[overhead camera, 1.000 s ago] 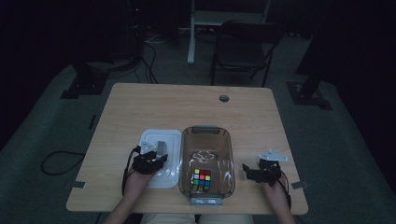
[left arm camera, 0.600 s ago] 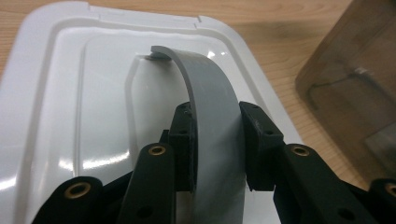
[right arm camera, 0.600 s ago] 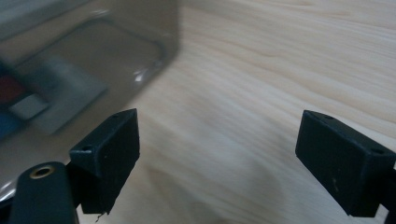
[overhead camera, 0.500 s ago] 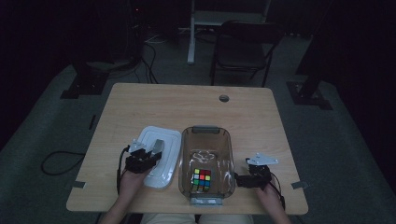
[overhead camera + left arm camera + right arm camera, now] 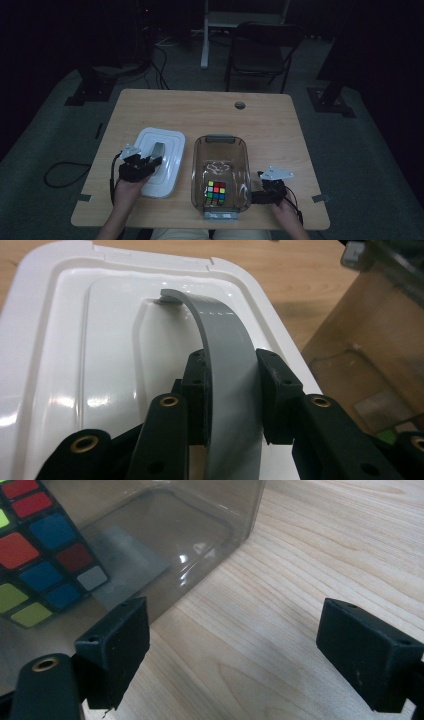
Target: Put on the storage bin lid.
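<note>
Left gripper view is showing the left hand-held gripper (image 5: 232, 390) being closed on the grey handle (image 5: 227, 360) of the white lid (image 5: 65, 355), the two black pads being pressed against the strap's edges. The handle is being seen as an arched band whose long axis runs straight away from the jaws, along the lid's length. In the high view the left hand-held gripper (image 5: 145, 162) is being held over the near part of the lid (image 5: 167, 145), which is lying on the tabletop (image 5: 200, 107) just beside the clear bin (image 5: 220, 140), on the bin's left. The bin is lying to the right of the held lid, its long axis parallel to the lid's, so the coming move is being judged as a sideways carry to the right. The left hand is the nearer one to the lid. The right hand-held gripper (image 5: 235, 650) is being kept wide, nothing between its jaws, with its left jaw near the bin's wall (image 5: 165, 530). A colour cube (image 5: 215, 193) is lying inside the bin, towards its near end.
</note>
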### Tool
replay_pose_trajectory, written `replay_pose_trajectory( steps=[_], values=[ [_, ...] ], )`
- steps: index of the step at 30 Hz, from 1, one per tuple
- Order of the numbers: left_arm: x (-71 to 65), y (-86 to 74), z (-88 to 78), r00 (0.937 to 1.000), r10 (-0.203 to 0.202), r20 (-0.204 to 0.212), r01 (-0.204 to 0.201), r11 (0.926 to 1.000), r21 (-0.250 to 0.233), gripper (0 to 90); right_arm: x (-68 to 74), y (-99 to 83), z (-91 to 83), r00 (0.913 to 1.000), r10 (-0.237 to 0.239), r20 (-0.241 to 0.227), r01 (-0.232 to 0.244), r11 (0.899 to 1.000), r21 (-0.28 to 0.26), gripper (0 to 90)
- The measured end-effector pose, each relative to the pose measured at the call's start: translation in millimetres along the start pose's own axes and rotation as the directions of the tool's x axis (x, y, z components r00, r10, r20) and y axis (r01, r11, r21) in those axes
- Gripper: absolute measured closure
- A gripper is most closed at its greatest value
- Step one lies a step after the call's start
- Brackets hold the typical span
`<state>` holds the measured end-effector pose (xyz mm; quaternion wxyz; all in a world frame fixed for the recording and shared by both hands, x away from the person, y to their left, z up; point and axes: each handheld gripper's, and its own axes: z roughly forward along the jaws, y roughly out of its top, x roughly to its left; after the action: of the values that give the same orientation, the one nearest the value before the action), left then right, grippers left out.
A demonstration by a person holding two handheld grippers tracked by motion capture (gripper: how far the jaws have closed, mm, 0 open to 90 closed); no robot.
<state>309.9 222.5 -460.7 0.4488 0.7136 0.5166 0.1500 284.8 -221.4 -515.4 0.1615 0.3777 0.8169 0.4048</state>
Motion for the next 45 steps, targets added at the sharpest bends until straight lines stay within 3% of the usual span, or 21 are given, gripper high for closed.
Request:
replay_pose_trajectory(
  steps=[15, 19, 21, 22, 26, 31, 38, 45],
  values=[
    [3.6, 14.8, -27.9, 0.9995, 0.000, 0.032, 0.001, 0.9997, -0.026, 70.2, 17.3, 3.6, 9.8, 0.9996, -0.022, -0.016, 0.021, 1.000, -0.020, 13.7],
    [-7.2, 24.0, -49.1, 0.9985, 0.035, 0.041, -0.033, 0.9975, -0.063, 70.2, 23.1, 5.7, 16.6, 0.9990, -0.042, -0.017, 0.042, 0.999, 0.008, 13.6],
    [-7.2, 24.0, -49.1, 0.9985, 0.035, 0.041, -0.033, 0.9975, -0.063, 70.2, 24.4, 6.1, 17.1, 0.9989, -0.044, -0.014, 0.044, 0.999, 0.009, 13.6],
    [-15.4, 30.5, -59.9, 0.9961, 0.062, 0.062, -0.057, 0.9948, -0.084, 70.2, 26.2, 7.3, 18.6, 0.9990, -0.042, -0.016, 0.042, 0.999, 0.005, 13.6],
    [-26.9, 42.0, -68.7, 0.9910, 0.092, 0.097, -0.081, 0.9905, -0.112, 70.1, 31.3, 11.7, 23.9, 0.9989, -0.047, -0.009, 0.047, 0.999, -0.001, 13.6],
    [-41.3, 50.9, -66.2, 0.9822, 0.132, 0.134, -0.118, 0.9870, -0.109, 70.1, 37.6, 19.0, 32.5, 0.9990, -0.045, -0.006, 0.045, 0.999, -0.008, 13.6],
    [-53.2, 50.8, -58.1, 0.9722, 0.154, 0.177, -0.140, 0.9864, -0.086, 70.1, 51.7, 25.3, 42.8, 0.9981, -0.048, -0.037, 0.047, 0.999, -0.026, 13.5],
    [-57.8, 53.8, -54.0, 0.9678, 0.161, 0.194, -0.149, 0.9862, -0.072, 70.1, 70.5, 38.7, 56.9, 0.9950, -0.097, -0.024, 0.096, 0.995, -0.032, 13.3]
  ],
)
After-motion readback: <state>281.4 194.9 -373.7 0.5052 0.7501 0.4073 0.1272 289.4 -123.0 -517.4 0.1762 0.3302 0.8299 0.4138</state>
